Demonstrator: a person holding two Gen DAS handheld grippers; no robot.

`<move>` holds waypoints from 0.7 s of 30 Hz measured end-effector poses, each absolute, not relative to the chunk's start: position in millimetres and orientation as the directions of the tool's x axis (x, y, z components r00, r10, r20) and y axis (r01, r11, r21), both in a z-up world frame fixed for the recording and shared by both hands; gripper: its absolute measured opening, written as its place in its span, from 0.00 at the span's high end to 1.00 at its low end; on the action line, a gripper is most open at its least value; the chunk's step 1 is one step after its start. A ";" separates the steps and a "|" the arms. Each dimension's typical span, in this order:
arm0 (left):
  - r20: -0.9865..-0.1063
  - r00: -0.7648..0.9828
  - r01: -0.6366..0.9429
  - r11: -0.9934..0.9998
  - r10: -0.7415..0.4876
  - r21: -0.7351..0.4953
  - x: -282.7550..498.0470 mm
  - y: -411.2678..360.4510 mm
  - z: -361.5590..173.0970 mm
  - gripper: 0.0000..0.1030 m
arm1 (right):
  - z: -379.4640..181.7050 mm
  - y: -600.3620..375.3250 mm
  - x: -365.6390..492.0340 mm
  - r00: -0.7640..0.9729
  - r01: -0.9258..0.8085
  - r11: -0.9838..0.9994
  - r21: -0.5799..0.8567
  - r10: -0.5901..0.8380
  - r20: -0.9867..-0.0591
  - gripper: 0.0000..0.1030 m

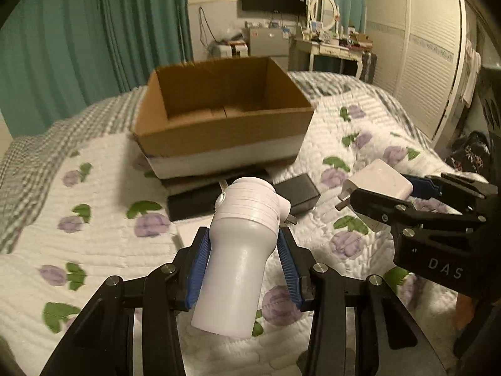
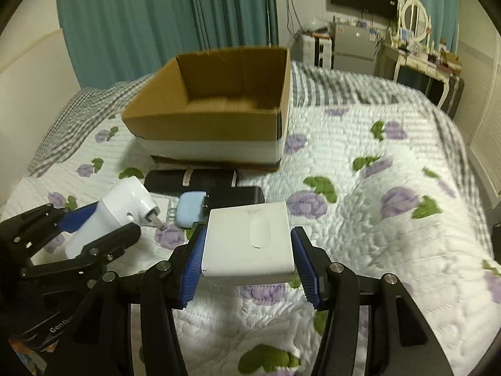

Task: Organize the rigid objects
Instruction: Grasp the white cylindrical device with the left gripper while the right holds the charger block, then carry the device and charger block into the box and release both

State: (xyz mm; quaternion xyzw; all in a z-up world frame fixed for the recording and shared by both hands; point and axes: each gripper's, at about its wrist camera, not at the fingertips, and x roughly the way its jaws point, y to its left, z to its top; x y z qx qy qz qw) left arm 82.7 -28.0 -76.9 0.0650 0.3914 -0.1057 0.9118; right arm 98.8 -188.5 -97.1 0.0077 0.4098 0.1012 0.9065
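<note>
My left gripper [image 1: 242,247] is shut on a white cylindrical plug-in device [image 1: 241,250] with metal prongs and holds it above the bed; it also shows in the right wrist view [image 2: 106,216]. My right gripper [image 2: 249,250] is shut on a square white power adapter [image 2: 249,241], seen at the right of the left wrist view [image 1: 377,180]. An open cardboard box [image 1: 219,138] stands on the bed ahead of both grippers; its inside looks empty [image 2: 206,122].
A light blue plug [image 2: 189,208], a clear item and black flat boxes [image 2: 194,178] lie in front of the carton. A floral quilt [image 2: 375,219] covers the bed. Teal curtains, a dresser with a mirror [image 1: 325,44] and a wardrobe stand behind.
</note>
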 end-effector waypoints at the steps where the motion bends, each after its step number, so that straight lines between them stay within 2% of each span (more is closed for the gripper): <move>1: -0.721 0.678 0.238 0.971 -0.143 0.032 79.4 -26.5 -71.3 0.57 | -91.2 -188.4 93.6 0.653 -0.176 0.980 0.095 0.189 -0.734 0.48; 21: -0.594 0.798 0.162 0.985 -0.100 0.051 79.7 -15.0 11.1 0.57 | -10.5 -171.2 66.5 0.752 -0.239 0.970 0.049 0.217 -0.623 0.49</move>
